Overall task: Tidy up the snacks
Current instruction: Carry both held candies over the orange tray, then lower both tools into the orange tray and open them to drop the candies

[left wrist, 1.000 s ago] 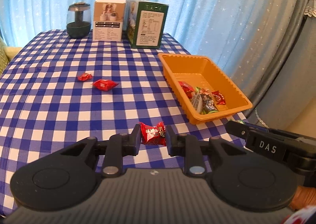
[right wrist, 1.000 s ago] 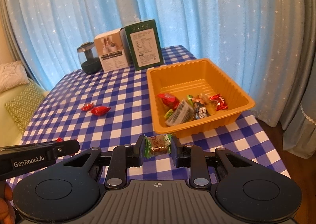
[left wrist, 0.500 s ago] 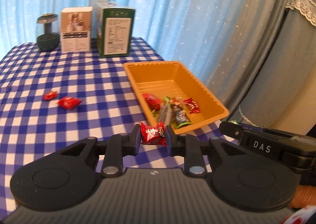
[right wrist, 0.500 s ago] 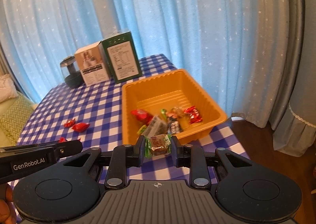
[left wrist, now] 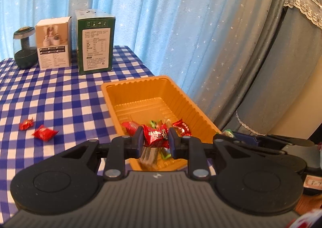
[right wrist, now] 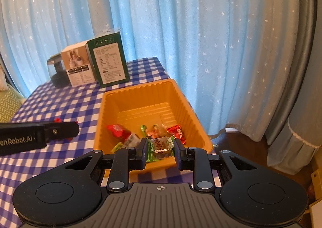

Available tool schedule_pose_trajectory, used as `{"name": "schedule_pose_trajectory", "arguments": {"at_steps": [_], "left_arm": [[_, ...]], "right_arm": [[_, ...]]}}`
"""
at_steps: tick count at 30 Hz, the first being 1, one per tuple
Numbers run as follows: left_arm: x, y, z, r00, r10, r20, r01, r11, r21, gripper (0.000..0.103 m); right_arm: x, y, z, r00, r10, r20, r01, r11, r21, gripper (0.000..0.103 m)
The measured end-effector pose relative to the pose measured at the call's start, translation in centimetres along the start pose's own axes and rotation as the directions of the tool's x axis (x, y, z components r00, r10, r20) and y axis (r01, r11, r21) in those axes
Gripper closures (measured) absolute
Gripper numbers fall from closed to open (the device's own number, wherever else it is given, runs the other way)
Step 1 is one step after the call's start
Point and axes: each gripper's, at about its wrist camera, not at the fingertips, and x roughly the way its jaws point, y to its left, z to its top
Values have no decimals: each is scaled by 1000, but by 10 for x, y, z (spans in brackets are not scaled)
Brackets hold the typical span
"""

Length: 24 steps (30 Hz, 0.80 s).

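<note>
The table with the blue checked cloth (left wrist: 60, 95) carries an orange tray (right wrist: 100, 119) near its right edge. Behind the tray stand a green box (left wrist: 95, 45), a white box (left wrist: 53, 44) and a dark jar (left wrist: 24, 48). My left gripper (left wrist: 156, 140) is clenched on a red candy (left wrist: 157, 134), above the near end of the tray. My right gripper (right wrist: 160, 150) grasps a green-wrapped candy (right wrist: 161, 146), also over this near end. Several sweets lie inside the tray. Two red candies (left wrist: 43, 132) lie on the cloth, left of the tray.
</note>
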Motion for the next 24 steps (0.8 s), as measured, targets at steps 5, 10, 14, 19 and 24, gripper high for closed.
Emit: {"name": "schedule_pose_trajectory", "arguments": {"at_steps": [5, 10, 14, 19, 24], "left_arm": [[23, 4, 12, 1000, -3, -12, 3, 1000, 3, 80], [45, 10, 24, 1000, -2, -22, 2, 1000, 1, 80], [62, 17, 38, 1000, 4, -24, -4, 1000, 1, 80], [85, 24, 53, 999, 6, -35, -6, 1000, 5, 81], [106, 27, 59, 999, 3, -52, -3, 1000, 12, 80]], "right_arm": [[22, -5, 10, 1000, 0, -9, 0, 1000, -27, 76], [45, -10, 21, 1000, 6, -21, -6, 999, -39, 76], [64, -14, 34, 1000, 8, -18, -8, 999, -34, 76], [88, -18, 50, 1000, 7, -17, -7, 999, -35, 76], [107, -21, 57, 1000, 12, -29, -13, 999, -35, 76]]}}
